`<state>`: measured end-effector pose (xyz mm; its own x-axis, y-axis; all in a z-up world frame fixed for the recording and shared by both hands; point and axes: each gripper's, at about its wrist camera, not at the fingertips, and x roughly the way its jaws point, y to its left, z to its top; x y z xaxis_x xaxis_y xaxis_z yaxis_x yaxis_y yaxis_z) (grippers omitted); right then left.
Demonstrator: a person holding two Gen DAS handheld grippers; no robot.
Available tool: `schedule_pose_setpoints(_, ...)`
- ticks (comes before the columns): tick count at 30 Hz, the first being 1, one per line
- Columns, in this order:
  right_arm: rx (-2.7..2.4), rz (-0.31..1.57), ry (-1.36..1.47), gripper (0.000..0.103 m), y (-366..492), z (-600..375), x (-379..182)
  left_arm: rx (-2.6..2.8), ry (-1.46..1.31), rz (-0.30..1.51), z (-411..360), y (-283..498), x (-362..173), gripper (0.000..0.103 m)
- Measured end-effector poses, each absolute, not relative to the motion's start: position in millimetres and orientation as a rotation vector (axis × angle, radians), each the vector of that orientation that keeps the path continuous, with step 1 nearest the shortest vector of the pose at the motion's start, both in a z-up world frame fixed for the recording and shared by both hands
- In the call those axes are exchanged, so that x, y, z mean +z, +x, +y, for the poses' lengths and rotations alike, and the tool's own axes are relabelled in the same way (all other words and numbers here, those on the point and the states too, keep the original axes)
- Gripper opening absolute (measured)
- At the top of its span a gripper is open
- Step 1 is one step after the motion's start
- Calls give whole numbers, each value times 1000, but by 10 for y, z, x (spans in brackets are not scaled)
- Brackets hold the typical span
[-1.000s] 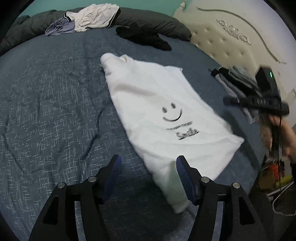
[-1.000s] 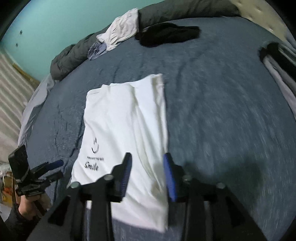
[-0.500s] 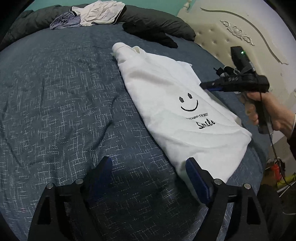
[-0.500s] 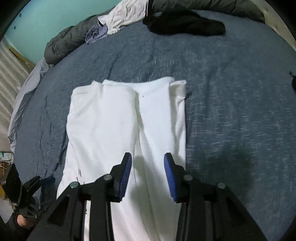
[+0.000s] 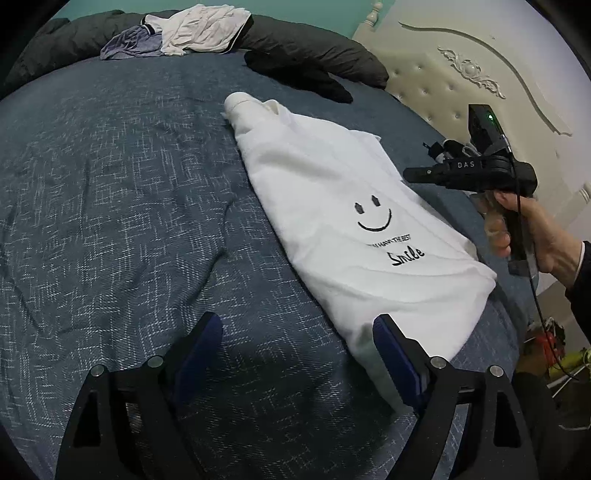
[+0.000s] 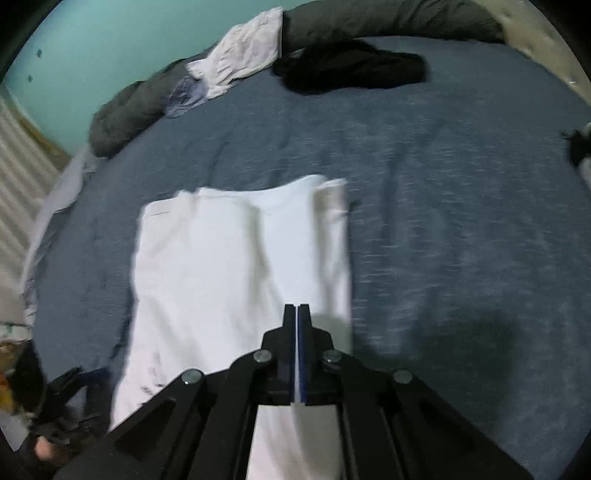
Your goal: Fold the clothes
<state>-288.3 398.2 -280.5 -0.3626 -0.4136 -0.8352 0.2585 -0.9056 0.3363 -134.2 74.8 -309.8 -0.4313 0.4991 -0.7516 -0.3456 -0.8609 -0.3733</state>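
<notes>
**Desk:** What are the two claws doing?

**Photographer:** The right gripper is clenched, its blue-lined pads pressed flat together above the white T-shirt. No cloth can be made out between the tips. From the left camera it shows side-on, carried in a bare hand over the shirt's far edge. The left gripper stands released, jaws wide; one blue pad lies at the shirt's near corner, the other over bare cover, and whether the pad touches the cloth I cannot tell.

**Desk:** And the shirt itself?

**Photographer:** It lies folded into a long strip on the dark blue bedspread, a smiley face and the word "Smile" printed face-up.

**Desk:** Around it?

**Photographer:** Well apart, toward the far edge of the bed, a black garment, then a crumpled pale garment resting on a grey duvet. A cream tufted headboard rises to the right; the wall behind is teal.
</notes>
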Motion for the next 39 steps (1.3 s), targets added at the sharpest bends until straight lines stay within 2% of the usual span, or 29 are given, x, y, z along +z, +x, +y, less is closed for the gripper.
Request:
schedule_pose_setpoints(3, -2267, -149, 1515, 15, -2937, 3858, -2863, 2292, -1282, -225, 736, -1350, -3099, 87)
schedule_pose_setpoints(8, -2244, -129, 1557, 15, -2960, 3806, -2980, 2293, -1284, -230, 716, -1363, -3100, 88)
schedule_pose_setpoints(9, -2247, -119, 1549, 15, -2953, 3800, -2987, 2293, -1284, -232, 712, -1366, -3100, 88)
schedule_pose_setpoints(12, -2254, -79, 1523, 2, -2903, 3755, -2970, 2294, -1285, -235, 702, -1371, -3101, 88)
schedule_pose_setpoints(27, -2366, -170, 1474, 2, -3065, 3988, -2818, 2291, -1290, -251, 669, -1377, -3109, 88)
schedule_pose_setpoints(29, -2377, -213, 1468, 9, -3150, 4013, -2799, 2289, -1291, -252, 663, -1386, -3111, 89)
schedule_pose_setpoints(31, -2369, -210, 1483, 29, -3242, 3958, -2815, 2287, -1292, -255, 658, -1394, -3113, 89)
schedule_pose_setpoints(32, -2365, -196, 1494, 31, -3285, 3920, -2833, 2286, -1294, -258, 654, -1398, -3116, 89)
schedule_pose_setpoints(38, -2354, -187, 1503, 30, -3440, 3808, -2893, 2280, -1297, -260, 643, -1407, -3123, 89)
schedule_pose_setpoints(39, -2361, -171, 1497, 13, -3441, 3784, -2884, 2280, -1297, -262, 639, -1408, -3123, 89)
